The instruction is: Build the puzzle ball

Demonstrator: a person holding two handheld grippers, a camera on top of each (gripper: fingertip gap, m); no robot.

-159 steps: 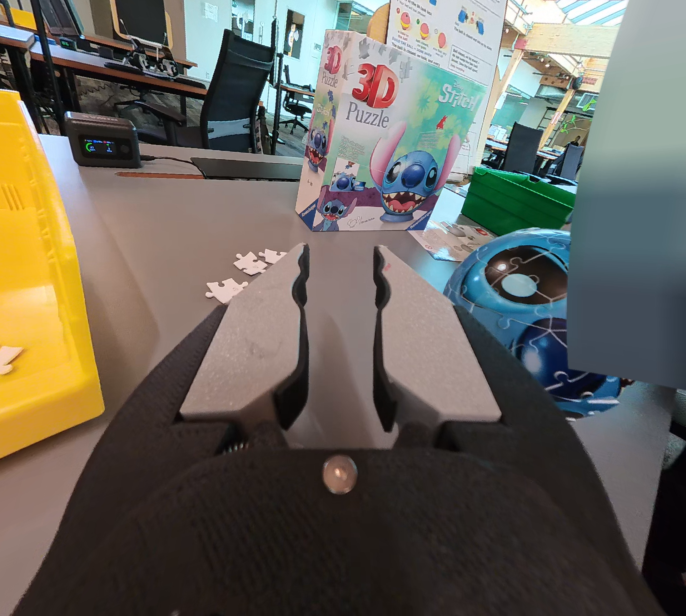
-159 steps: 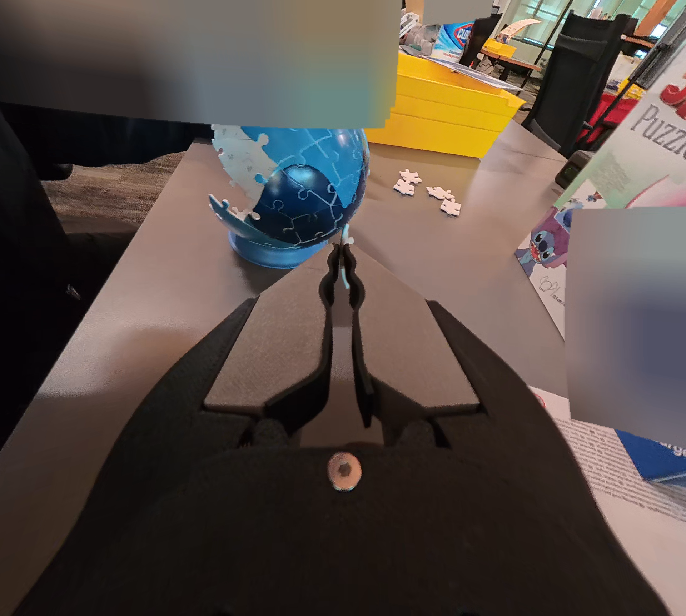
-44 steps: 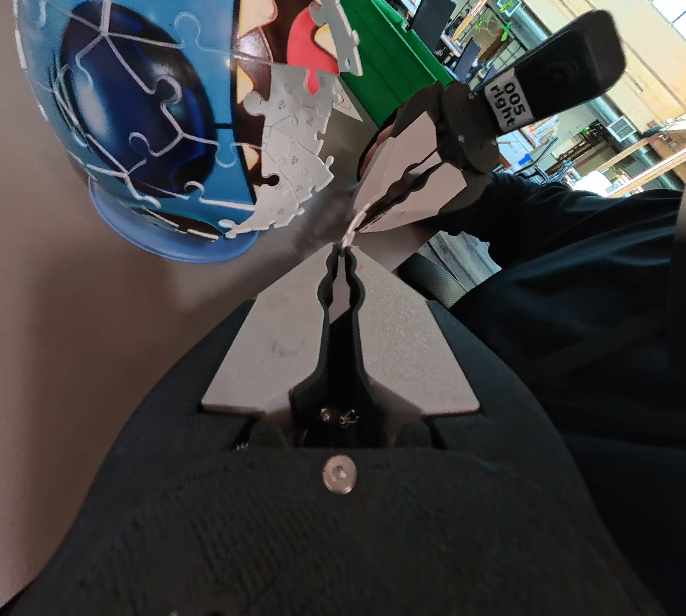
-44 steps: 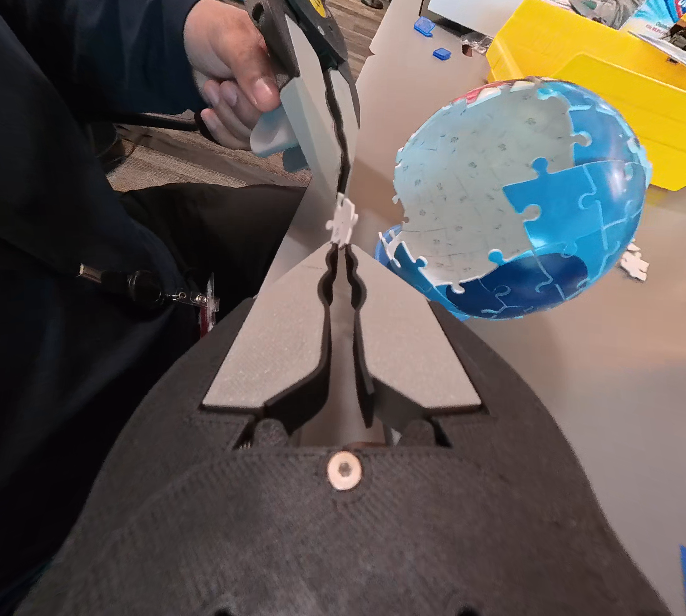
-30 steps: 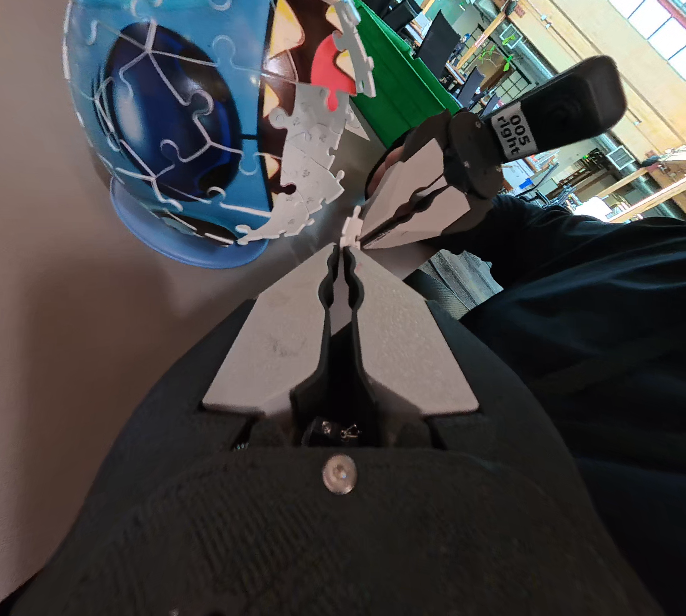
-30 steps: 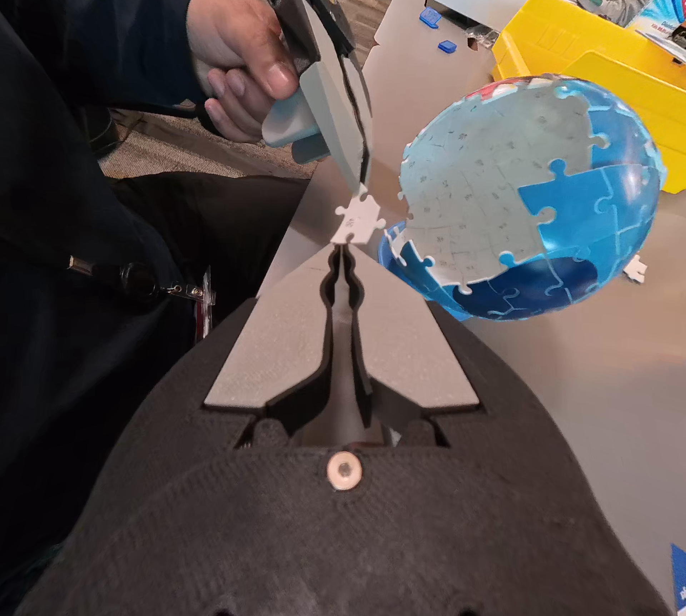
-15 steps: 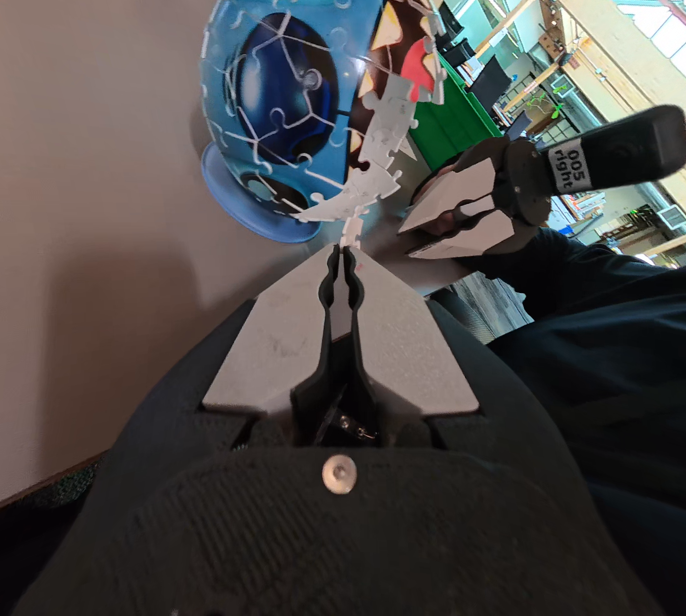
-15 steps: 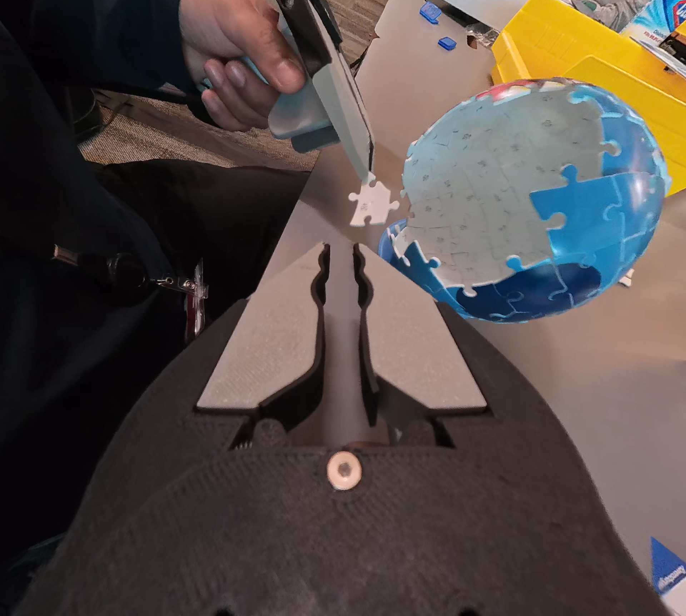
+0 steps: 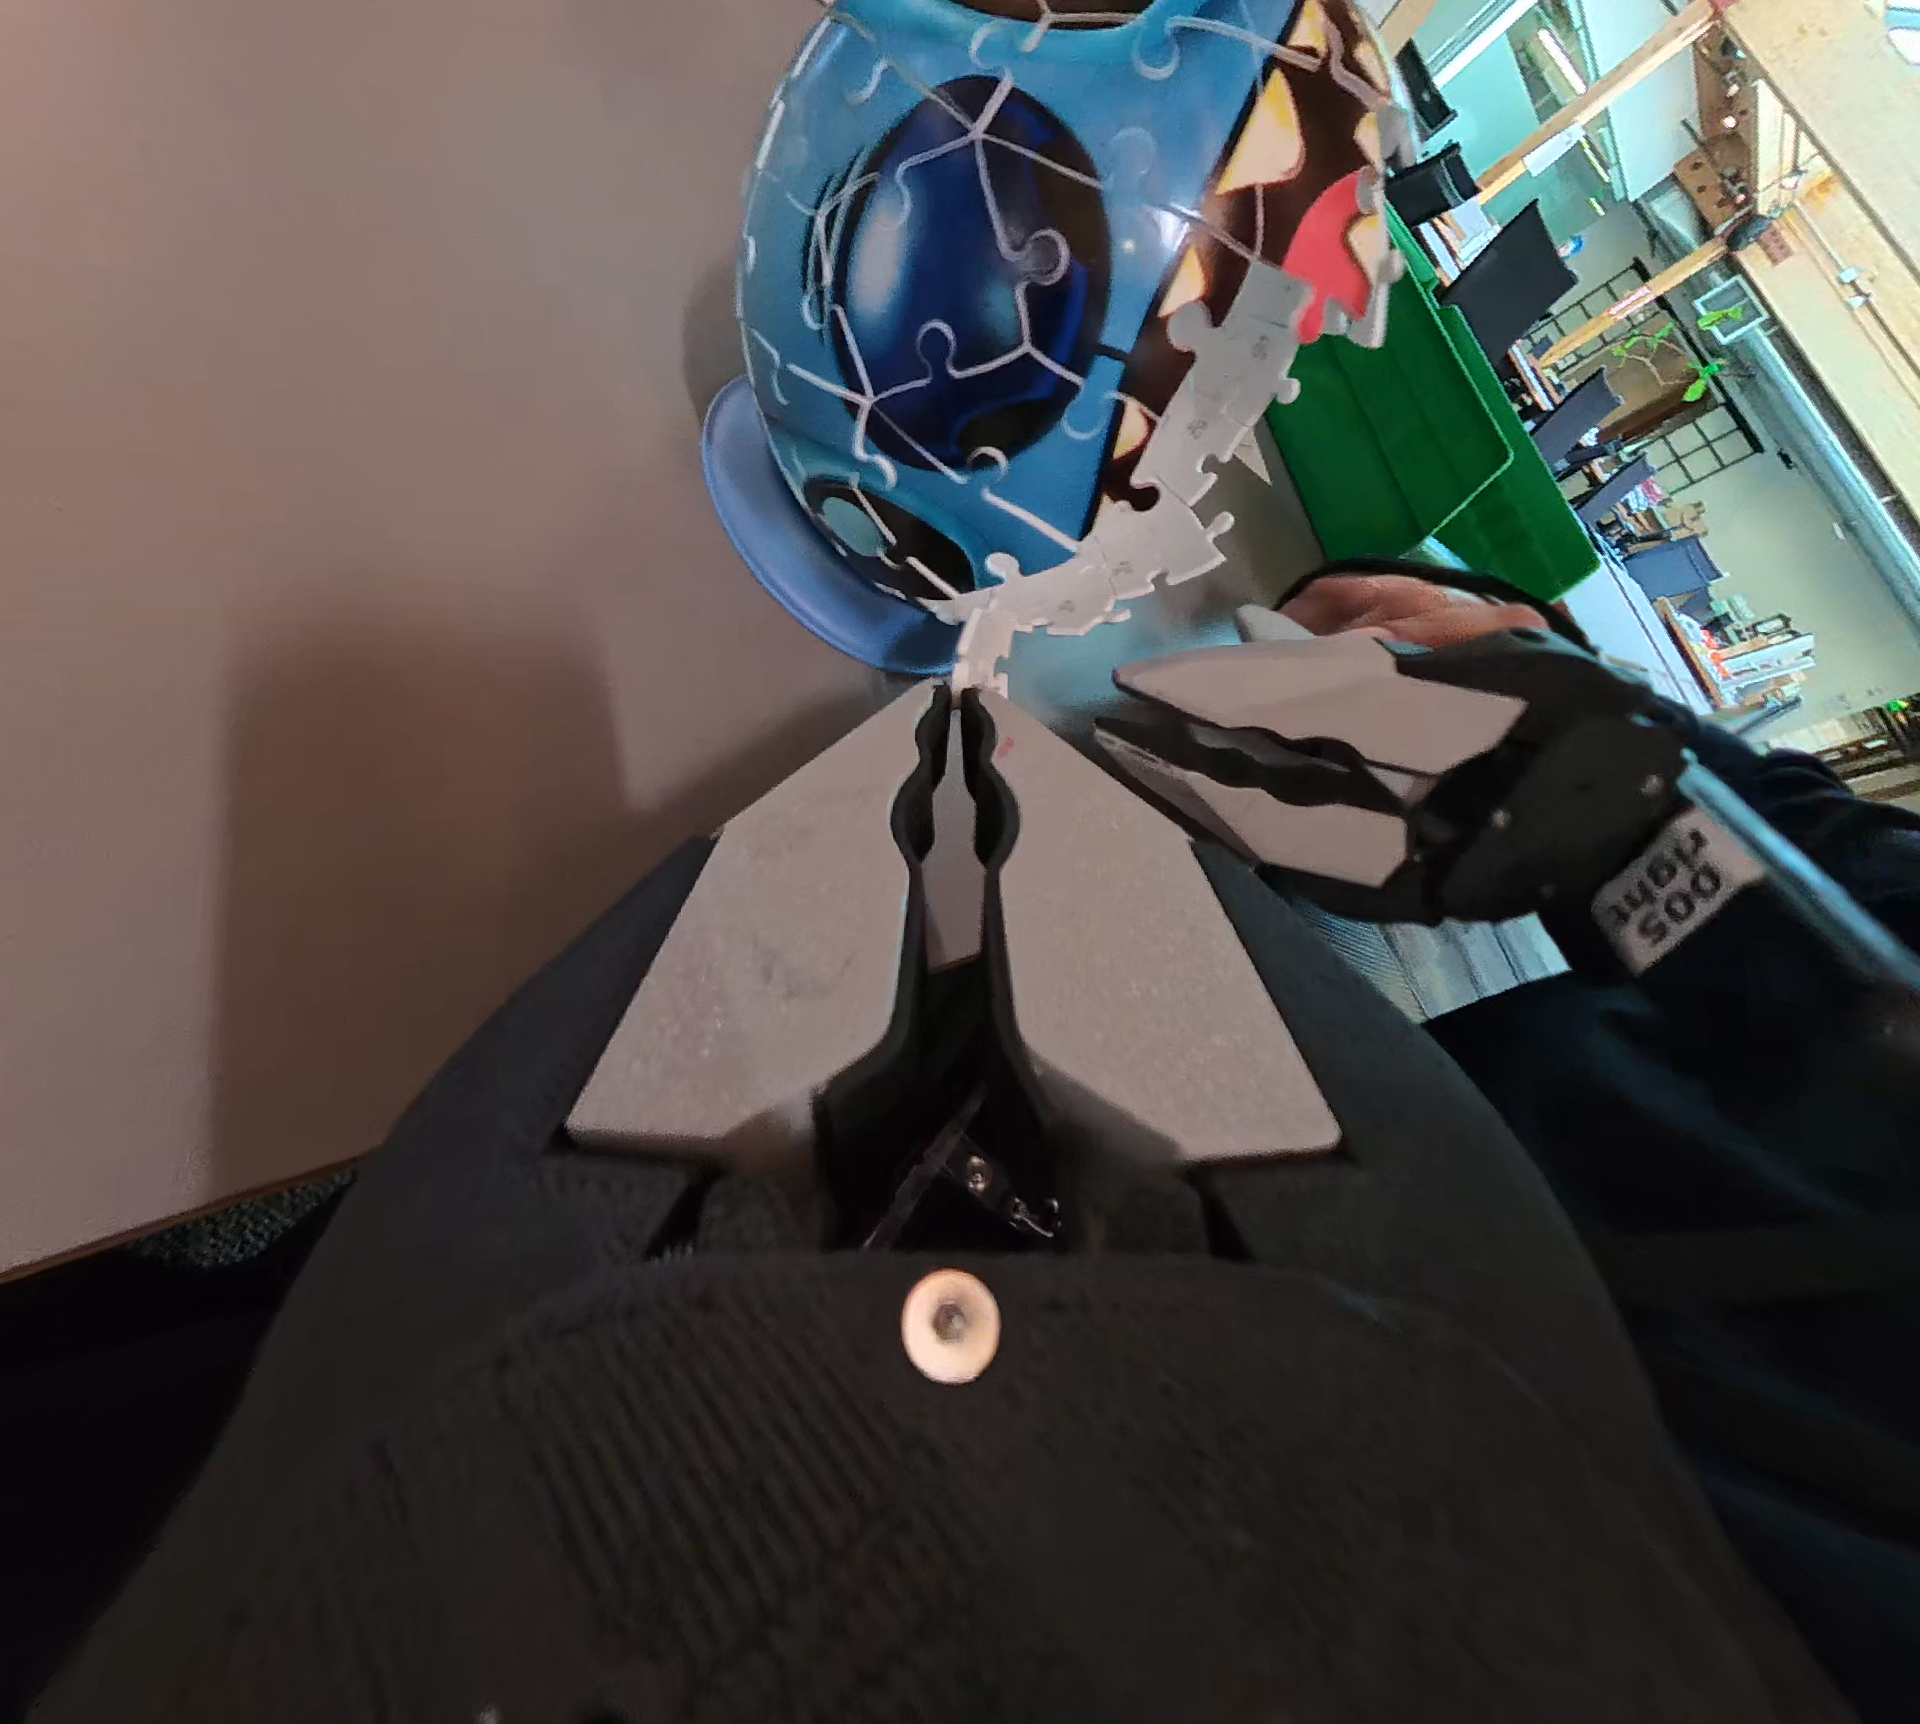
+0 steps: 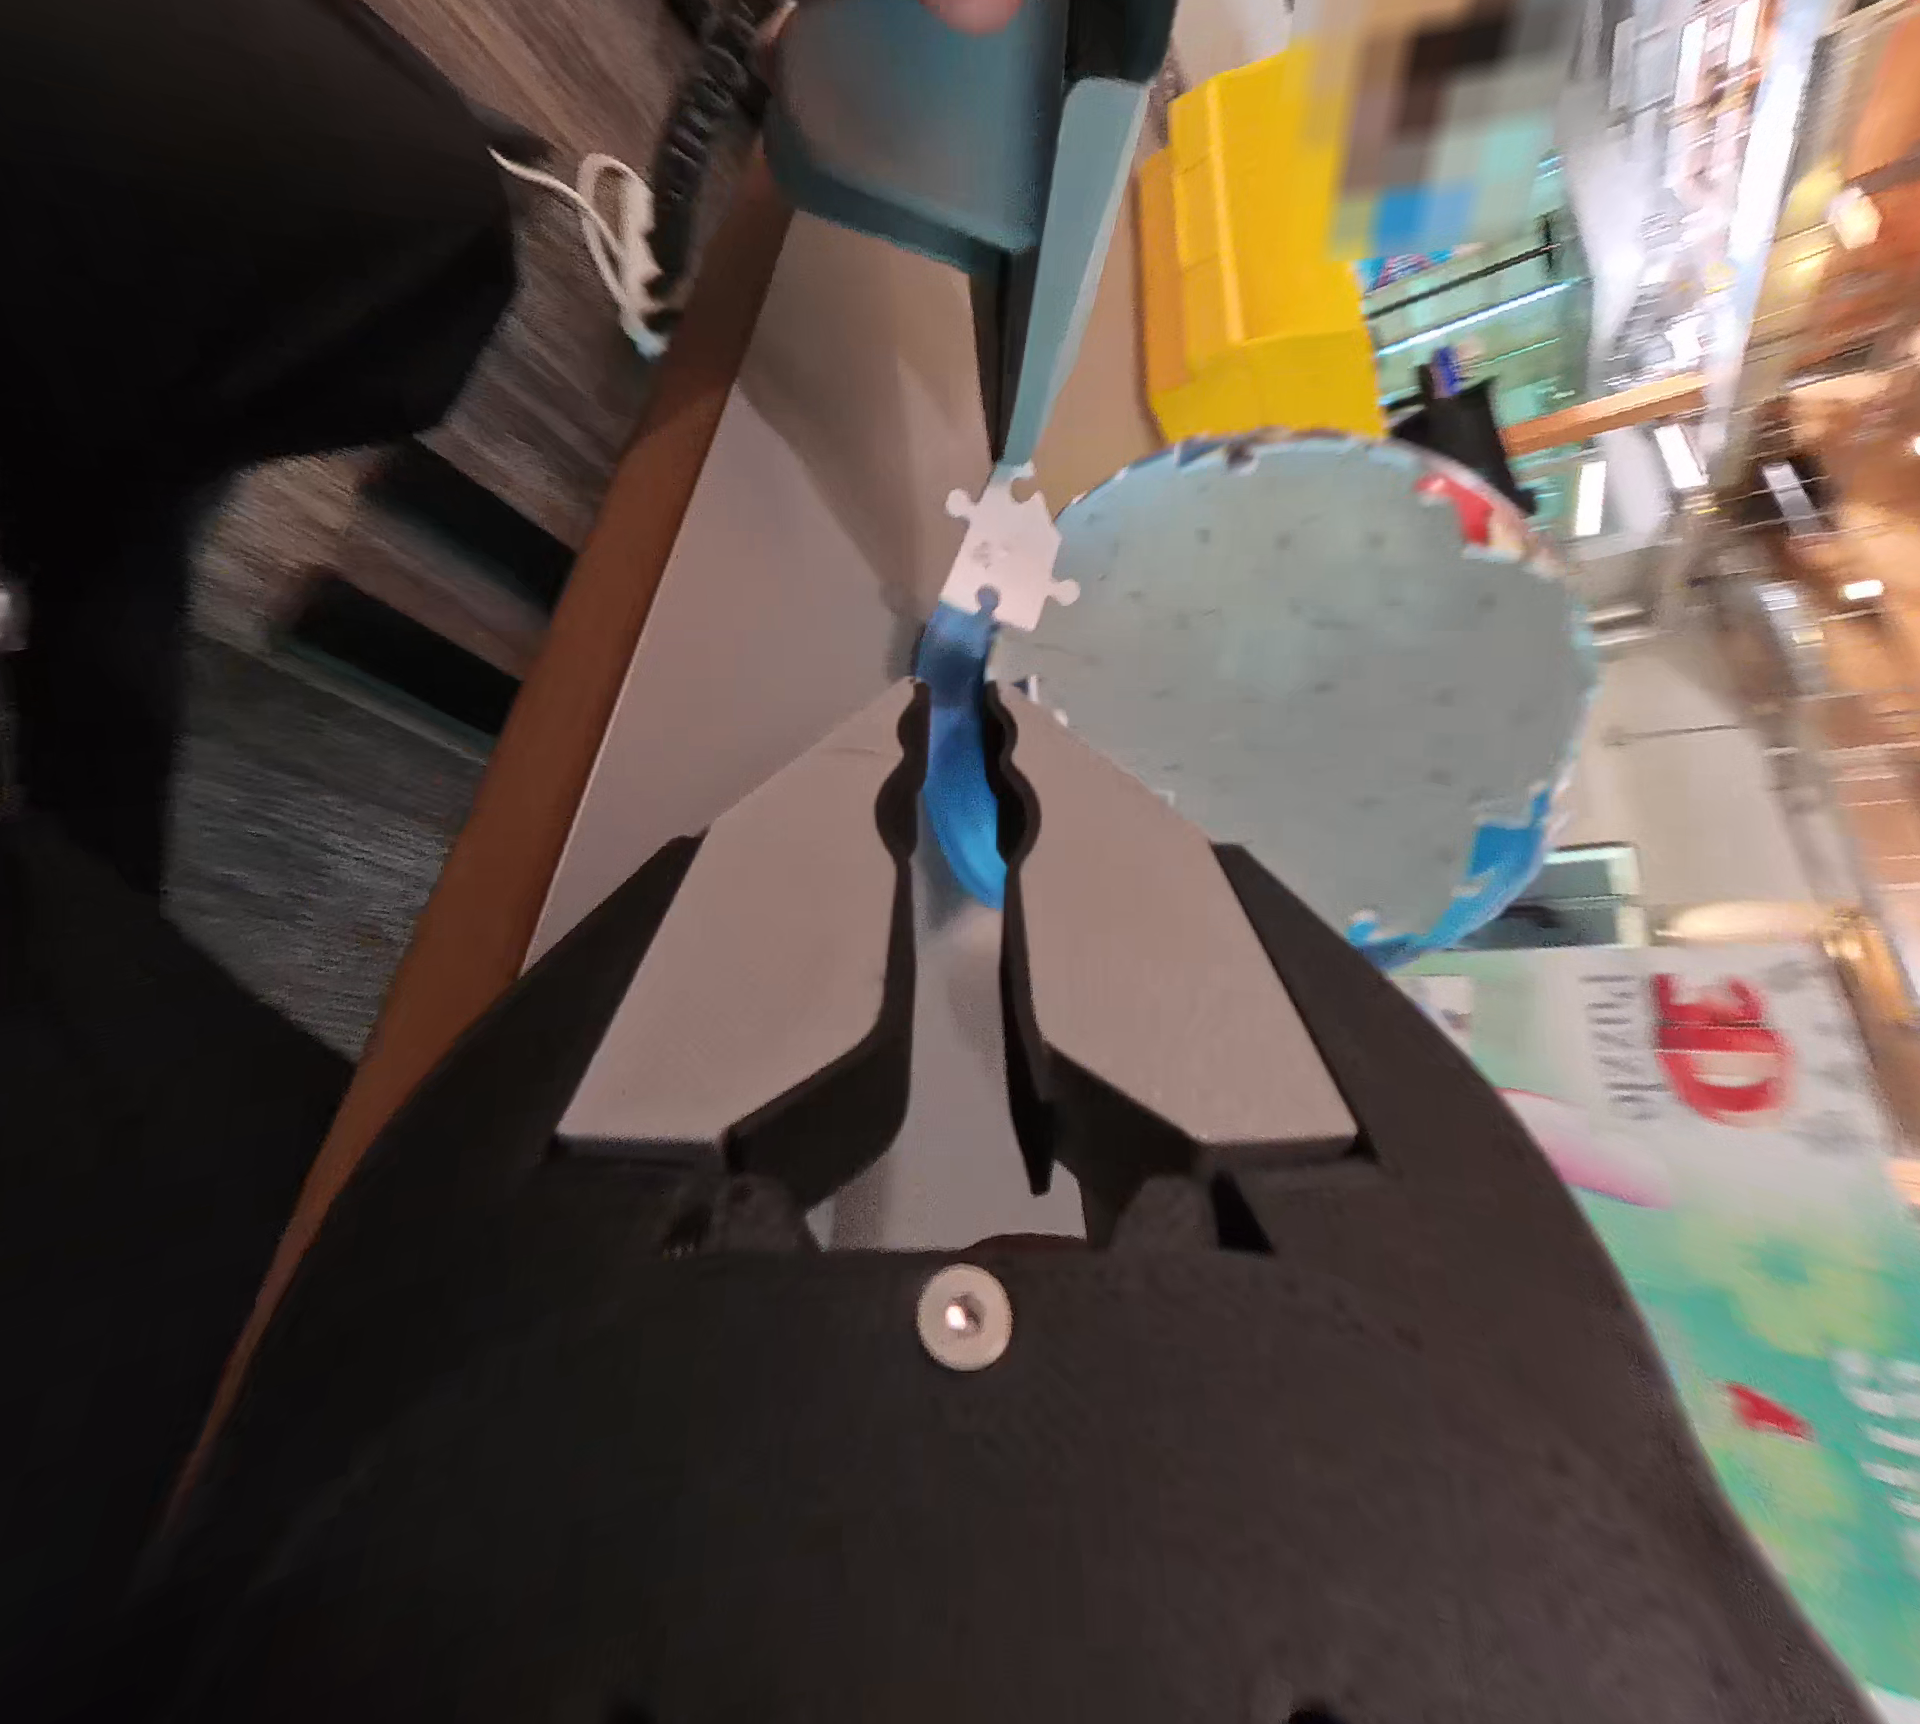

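The white puzzle piece has changed hands: a second and a half ago both grippers pinched it between them, and now only the left gripper has it, its jaws closed thin on the piece's near edge. The right gripper has let go and stands with a narrow gap between its fingers, nothing in it; in the left wrist view it lies off at about 3 o'clock from the left gripper's tips, close by but apart from the piece. The handover looks done, so the step in hand is seating the piece in the shell. The puzzle ball, a part-built blue sphere on its blue stand ring, sits on the grey table at roughly 12 to 1 o'clock from the left gripper. The piece now meets the lowest white-backed edge of the ball's open rim, just beyond the gripper tips; whether its tabs are locked in cannot be told. In the blurred right wrist view the piece hangs at 12 o'clock above the free gripper, against the ball's pale inner face. A large opening is unfilled, so much building remains.
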